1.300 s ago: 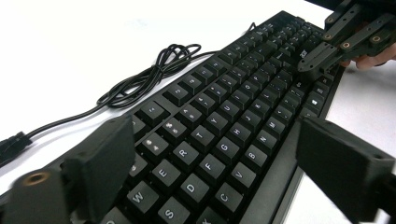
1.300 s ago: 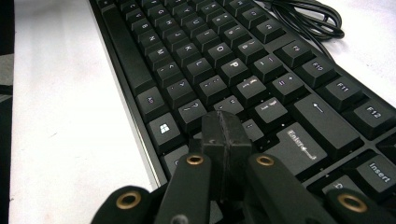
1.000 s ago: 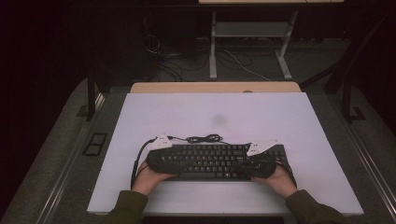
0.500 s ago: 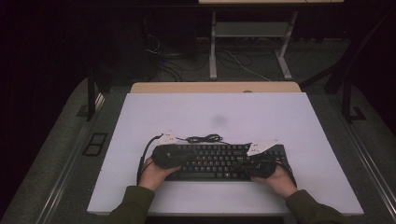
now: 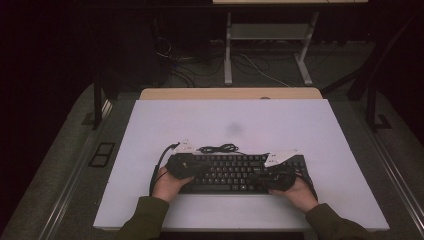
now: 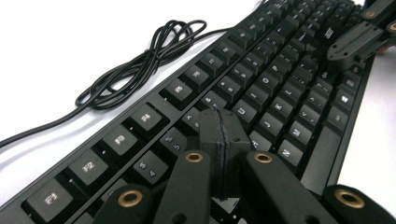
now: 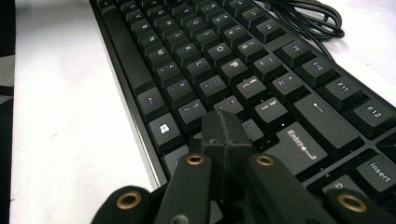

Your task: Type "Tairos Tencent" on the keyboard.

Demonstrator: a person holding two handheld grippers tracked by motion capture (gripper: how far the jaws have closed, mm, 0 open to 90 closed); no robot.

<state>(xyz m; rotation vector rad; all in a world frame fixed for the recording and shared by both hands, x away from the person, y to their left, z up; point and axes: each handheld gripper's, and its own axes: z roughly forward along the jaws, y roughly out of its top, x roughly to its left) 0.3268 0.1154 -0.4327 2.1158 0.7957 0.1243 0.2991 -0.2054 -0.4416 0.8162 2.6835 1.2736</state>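
Keyboard (image 5: pixel 235 172), black, lies flat on the white table (image 5: pixel 310 125), long side toward me. Both my tongs sit over it, one at each end.

Left tongs (image 6: pixel 220 122): jaws have just been closing and now stand clenched, pad against pad, nothing between them. Tips hover low above the number row and upper letter keys; function keys run just to their left in the left gripper view. In the high view the left tongs (image 5: pixel 181 165) sit over the keyboard's left end, my left hand (image 5: pixel 169 184) behind them.

Right tongs (image 7: pixel 223 125): clenched too, pads pressed together, empty. Tips sit just above the keys near the Enter key (image 7: pixel 301 147), which lies just right of them; the Windows key (image 7: pixel 164 129) is just left. In the high view the right tongs (image 5: pixel 275 176) are over the right end, right hand (image 5: pixel 299 192) behind.

Keyboard's cable (image 6: pixel 140 65) lies in a loose coil on the table beyond the function row, well apart from both tips.
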